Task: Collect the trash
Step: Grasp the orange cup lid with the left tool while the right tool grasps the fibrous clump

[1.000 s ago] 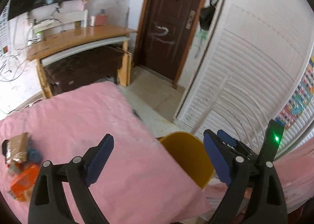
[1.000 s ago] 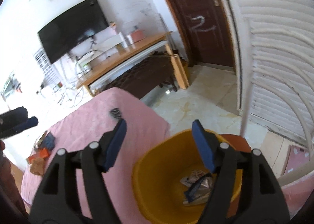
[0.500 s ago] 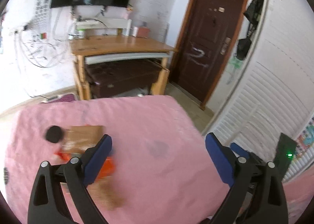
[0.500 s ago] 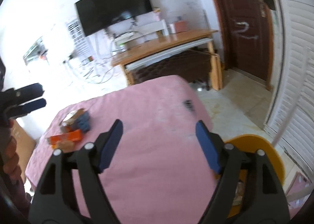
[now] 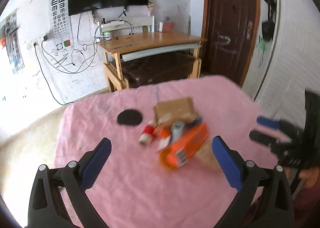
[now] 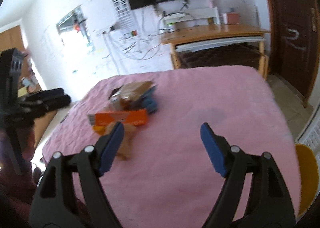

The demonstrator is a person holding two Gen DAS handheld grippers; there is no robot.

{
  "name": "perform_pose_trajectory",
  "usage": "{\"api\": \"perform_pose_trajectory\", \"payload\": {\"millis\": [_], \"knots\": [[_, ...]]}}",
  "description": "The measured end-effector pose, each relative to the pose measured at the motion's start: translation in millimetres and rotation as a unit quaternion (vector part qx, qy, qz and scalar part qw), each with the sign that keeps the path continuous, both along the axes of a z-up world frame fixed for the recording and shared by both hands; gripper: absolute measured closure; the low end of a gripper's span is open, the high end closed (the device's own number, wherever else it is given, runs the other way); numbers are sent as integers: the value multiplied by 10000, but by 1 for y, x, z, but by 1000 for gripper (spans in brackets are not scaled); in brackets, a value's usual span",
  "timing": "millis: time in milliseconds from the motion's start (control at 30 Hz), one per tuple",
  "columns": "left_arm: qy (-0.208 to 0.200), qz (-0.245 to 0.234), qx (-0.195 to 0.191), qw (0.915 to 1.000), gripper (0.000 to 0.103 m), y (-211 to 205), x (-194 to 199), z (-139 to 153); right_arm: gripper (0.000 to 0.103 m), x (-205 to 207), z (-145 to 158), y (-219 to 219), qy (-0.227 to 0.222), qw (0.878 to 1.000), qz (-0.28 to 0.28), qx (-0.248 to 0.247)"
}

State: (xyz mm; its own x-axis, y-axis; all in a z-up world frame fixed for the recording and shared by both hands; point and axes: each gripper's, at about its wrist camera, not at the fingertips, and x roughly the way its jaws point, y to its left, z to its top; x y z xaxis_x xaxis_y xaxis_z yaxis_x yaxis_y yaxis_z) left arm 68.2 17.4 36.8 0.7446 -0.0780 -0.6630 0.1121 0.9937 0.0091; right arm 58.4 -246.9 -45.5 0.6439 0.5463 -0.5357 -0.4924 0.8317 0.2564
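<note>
Both tools, left (image 5: 160,154) and right (image 6: 162,140), are spread and empty, having just widened, with the trash pile (image 5: 178,134) uncollected on the surface (image 5: 140,188) and the bin (image 6: 306,178) off to the side.

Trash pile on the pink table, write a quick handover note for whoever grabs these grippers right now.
Left gripper: open, empty, jaws just opened wider, aimed at the trash pile.
Right gripper: open, empty, jaws just opened.
Pile sits mid pink table: orange box, cardboard piece, red-and-white roll, blurred bits.
Yellow bin: beside the table's right edge.
Done: nothing held yet.
Left: carry the pile to the bin.
</note>
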Motion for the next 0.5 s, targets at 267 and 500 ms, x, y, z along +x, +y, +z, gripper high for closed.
{"api": "perform_pose_trajectory", "payload": {"millis": [267, 500], "knots": [[394, -575, 458, 9965, 8, -3, -8, -43, 17, -15, -5, 47, 59, 9980, 599, -199], [804, -752, 133, 9938, 28, -3, 20, -72, 18, -21, -12, 68, 100, 9946, 920, -472]]}}
